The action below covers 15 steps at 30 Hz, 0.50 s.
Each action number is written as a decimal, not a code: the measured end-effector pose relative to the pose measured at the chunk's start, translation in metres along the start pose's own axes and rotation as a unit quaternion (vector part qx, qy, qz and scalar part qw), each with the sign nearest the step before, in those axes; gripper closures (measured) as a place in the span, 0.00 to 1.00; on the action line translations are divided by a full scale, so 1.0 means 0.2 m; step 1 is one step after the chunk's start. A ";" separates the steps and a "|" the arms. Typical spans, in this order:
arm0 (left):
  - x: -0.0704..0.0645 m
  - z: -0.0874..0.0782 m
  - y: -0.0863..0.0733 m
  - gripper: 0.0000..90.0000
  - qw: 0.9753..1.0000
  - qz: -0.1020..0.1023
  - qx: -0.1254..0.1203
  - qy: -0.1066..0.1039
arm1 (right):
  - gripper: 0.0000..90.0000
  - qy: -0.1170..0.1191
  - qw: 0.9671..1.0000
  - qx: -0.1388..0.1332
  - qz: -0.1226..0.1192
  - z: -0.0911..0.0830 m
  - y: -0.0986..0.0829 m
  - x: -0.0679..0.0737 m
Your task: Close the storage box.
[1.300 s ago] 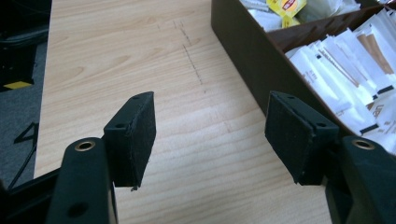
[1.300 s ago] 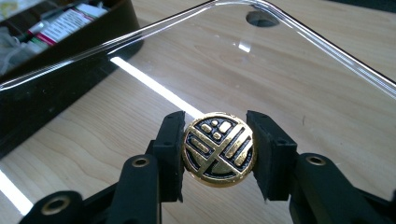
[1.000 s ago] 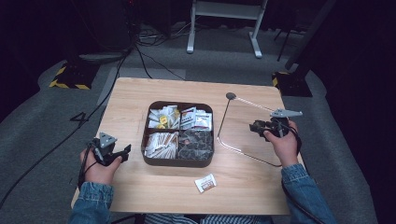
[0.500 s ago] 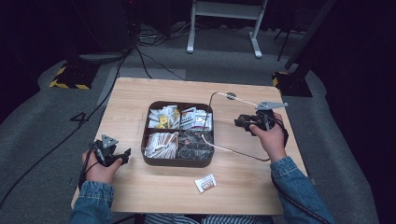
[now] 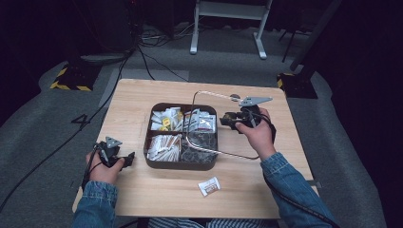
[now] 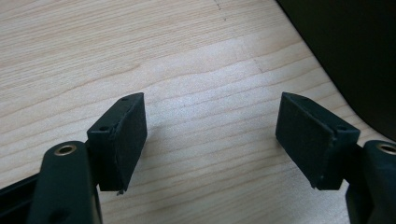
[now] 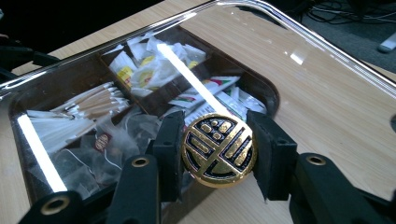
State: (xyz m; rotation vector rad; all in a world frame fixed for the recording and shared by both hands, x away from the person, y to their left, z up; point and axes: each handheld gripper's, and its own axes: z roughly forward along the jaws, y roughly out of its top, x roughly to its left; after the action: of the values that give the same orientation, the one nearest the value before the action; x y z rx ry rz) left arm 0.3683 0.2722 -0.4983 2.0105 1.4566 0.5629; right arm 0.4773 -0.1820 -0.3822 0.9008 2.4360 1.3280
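while left tool (image 5: pixel 127 159) rests wide on table (image 5: pixel 266 190), right tool (image 7: pixel 215 150), gripping lid (image 5: pixel 202 122) knob (image 7: pixel 218 149), has moved over box (image 5: pixel 154 164).

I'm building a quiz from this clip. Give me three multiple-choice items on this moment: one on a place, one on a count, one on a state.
1. Where does the loose packet lie?
A. In the tray
B. On the table in front of the tray
C. On the floor

2. How many compartments does the tray have?
A. Two
B. Four
C. Six

3. What is the left gripper doing?
A. Open over bare table
B. Shut on a packet
C. Holding the lid

Key:
1 B, the high view shows it on wood nearer the person.
2 B, cross dividers make four.
3 A, its jaws stand apart with wood between; the right gripper grips the clear lid's gold knob.
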 end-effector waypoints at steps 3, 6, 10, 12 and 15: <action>0.00 0.01 0.00 0.27 1.000 0.005 0.001 0.000 | 0.66 0.006 1.000 0.000 -0.001 0.03 0.02 0.02; -0.01 0.01 0.00 0.27 1.000 0.012 -0.002 0.003 | 0.66 0.007 1.000 0.002 -0.005 0.07 0.04 0.05; -0.02 0.02 0.00 0.27 1.000 0.014 -0.005 0.000 | 0.66 0.011 1.000 0.007 -0.008 0.13 0.06 0.09; -0.02 0.02 0.00 0.26 1.000 0.013 -0.007 -0.002 | 0.66 0.013 1.000 0.010 -0.009 0.15 0.07 0.11; -0.02 0.02 -0.01 0.26 1.000 0.008 -0.011 -0.006 | 0.66 0.015 1.000 0.014 -0.012 0.19 0.10 0.14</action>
State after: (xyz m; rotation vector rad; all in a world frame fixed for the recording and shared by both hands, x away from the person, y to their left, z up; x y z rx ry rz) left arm 0.3690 0.2676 -0.5023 2.0074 1.4231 0.5702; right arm 0.4810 -0.1310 -0.3858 0.8628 2.4855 1.3110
